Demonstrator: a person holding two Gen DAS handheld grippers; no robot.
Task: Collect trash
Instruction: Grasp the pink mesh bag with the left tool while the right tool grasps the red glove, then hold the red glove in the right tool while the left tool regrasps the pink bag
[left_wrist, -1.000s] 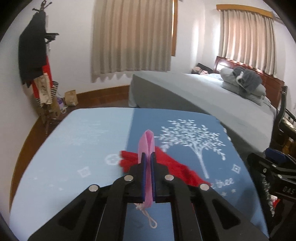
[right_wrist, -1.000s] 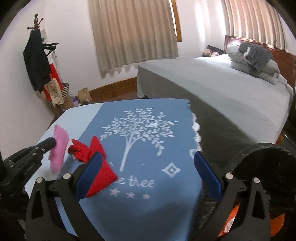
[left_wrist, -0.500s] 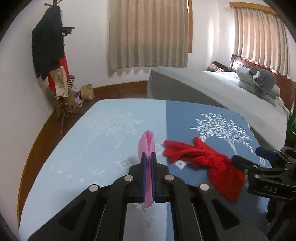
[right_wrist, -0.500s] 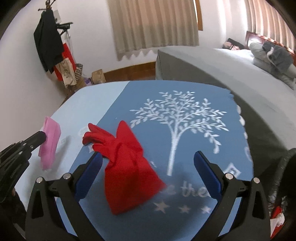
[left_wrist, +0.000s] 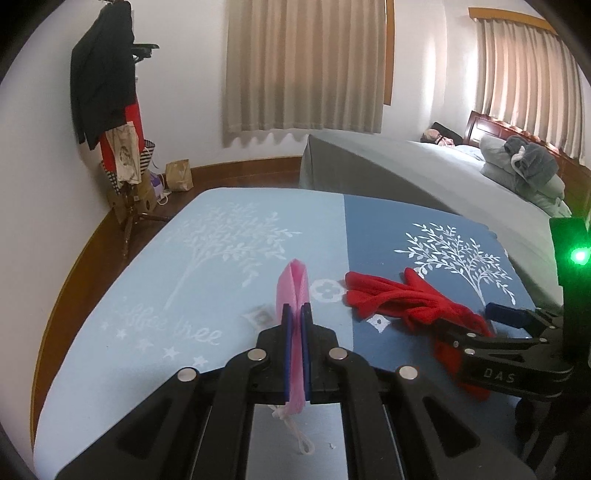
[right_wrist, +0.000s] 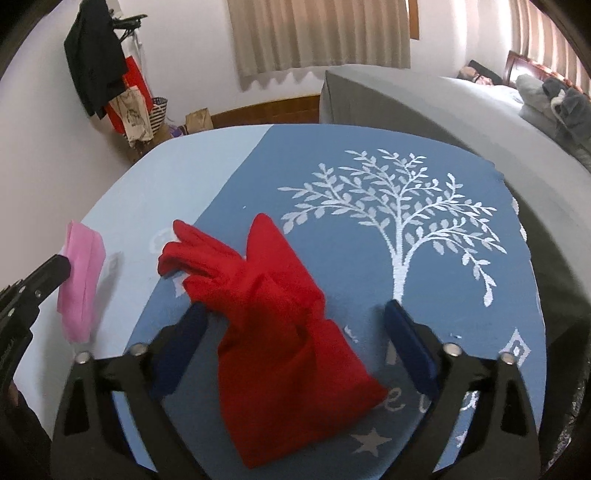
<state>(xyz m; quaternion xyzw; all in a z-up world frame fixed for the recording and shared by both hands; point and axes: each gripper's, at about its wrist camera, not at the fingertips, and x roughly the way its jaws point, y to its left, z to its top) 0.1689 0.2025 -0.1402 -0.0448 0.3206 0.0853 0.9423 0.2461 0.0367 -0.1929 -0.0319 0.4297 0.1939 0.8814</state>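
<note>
My left gripper (left_wrist: 296, 314) is shut on a folded pink face mask (left_wrist: 293, 284), held above the light blue half of the tablecloth (left_wrist: 207, 258). The mask also shows at the left of the right wrist view (right_wrist: 83, 273). A red glove (right_wrist: 273, 310) lies flat on the dark blue half of the cloth (right_wrist: 461, 173). It also shows in the left wrist view (left_wrist: 406, 299). My right gripper (right_wrist: 295, 321) is open, one finger on each side of the glove's cuff, just above it. The right gripper is seen in the left wrist view (left_wrist: 480, 325).
A grey bed (left_wrist: 424, 173) with folded bedding (left_wrist: 524, 166) stands behind the table. A coat rack (left_wrist: 107, 103) with clothes and bags stands by the left wall. A paper bag (left_wrist: 179, 175) sits on the floor.
My right gripper has moved forward and down over the red glove, which now lies between its open fingers. My left gripper, still holding the pink mask, has shifted left.
</note>
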